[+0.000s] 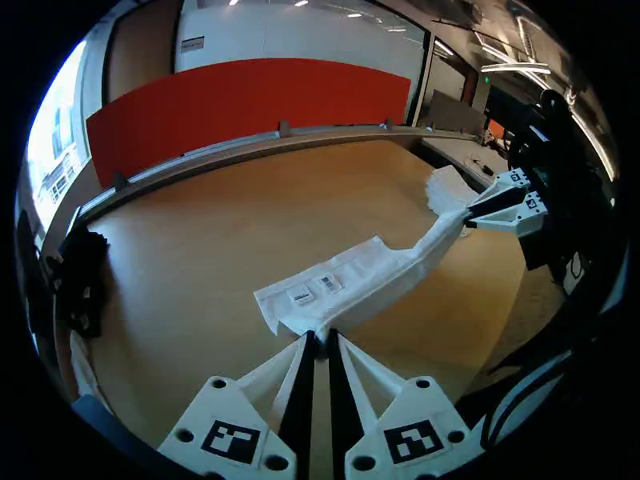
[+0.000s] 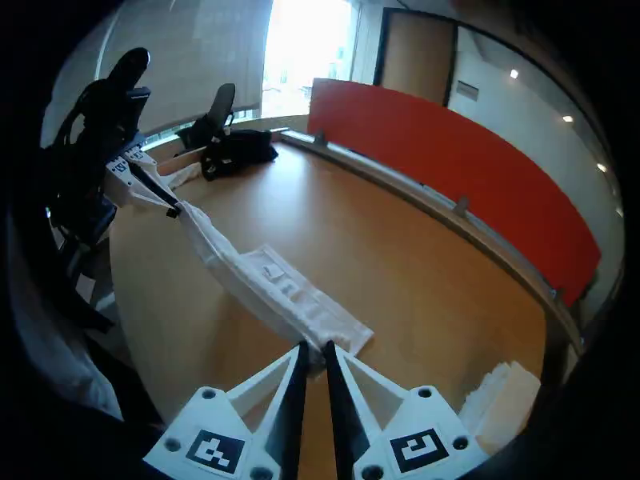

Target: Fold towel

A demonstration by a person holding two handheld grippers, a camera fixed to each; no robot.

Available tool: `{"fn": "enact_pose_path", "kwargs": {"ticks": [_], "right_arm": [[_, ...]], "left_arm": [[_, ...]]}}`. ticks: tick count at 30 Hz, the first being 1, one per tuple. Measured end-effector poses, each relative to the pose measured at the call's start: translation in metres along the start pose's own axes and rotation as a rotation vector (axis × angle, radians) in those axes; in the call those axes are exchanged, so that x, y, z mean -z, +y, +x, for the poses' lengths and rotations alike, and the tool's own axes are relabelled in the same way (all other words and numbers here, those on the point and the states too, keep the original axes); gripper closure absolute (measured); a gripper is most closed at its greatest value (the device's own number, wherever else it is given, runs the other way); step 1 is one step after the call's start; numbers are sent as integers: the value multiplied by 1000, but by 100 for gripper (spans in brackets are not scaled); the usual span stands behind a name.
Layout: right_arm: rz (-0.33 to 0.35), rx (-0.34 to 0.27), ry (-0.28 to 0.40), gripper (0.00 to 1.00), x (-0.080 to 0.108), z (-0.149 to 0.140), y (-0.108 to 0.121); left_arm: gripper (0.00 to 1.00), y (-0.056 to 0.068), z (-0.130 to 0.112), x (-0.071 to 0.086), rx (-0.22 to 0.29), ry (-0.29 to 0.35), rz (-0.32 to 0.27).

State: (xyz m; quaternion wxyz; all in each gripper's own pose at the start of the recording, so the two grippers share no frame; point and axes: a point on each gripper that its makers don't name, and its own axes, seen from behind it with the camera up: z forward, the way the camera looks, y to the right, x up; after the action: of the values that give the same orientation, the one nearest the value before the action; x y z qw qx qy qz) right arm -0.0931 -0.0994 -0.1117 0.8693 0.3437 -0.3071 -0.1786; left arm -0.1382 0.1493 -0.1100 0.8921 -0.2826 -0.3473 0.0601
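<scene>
While both ends of the towel [image 1: 360, 276] are pinched, the step in hand looks like the second fold: the towel is already a narrow white strip, doubled lengthwise, labels up. Left gripper [image 1: 320, 340] has its fingers almost together with one short end of the strip clamped between the tips. Right gripper [image 2: 314, 348] is the same, fingers nearly closed on the other short end. The strip's middle sags onto the wooden table [image 1: 240, 224], running along the edge nearest the person, well apart from the far edge with the red divider [image 1: 240, 100]. Both ends are raised off the surface. A stack of white cloths [image 2: 504, 392] sits near the table's corner on the right gripper's side. Next move, as I judge it: carry one end over to meet the other, keep the edges lined up, lower flat, then let go. Uneven tension could skew the fold.
</scene>
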Motion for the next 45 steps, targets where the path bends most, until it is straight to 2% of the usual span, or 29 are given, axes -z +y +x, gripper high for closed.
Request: {"fn": "enact_pose_path", "kwargs": {"ticks": [9, 17, 30, 36, 45], "right_arm": [[1, 2, -5, 84, -3, -3, -2], [3, 11, -30, 84, -12, -10, 0], [12, -21, -79, 84, -44, -26, 10], [16, -33, -101, 84, -57, -34, 14], [22, -58, -129, 84, -70, -45, 18]], "left_arm": [[89, 0, -3, -3, 7, -6, 2], [89, -4, -7, -14, 5, -21, 10], [89, -20, -11, -48, 7, -61, 38], [89, -25, -21, -66, 12, -90, 41], [89, -30, -30, -84, 20, -116, 45]]}}
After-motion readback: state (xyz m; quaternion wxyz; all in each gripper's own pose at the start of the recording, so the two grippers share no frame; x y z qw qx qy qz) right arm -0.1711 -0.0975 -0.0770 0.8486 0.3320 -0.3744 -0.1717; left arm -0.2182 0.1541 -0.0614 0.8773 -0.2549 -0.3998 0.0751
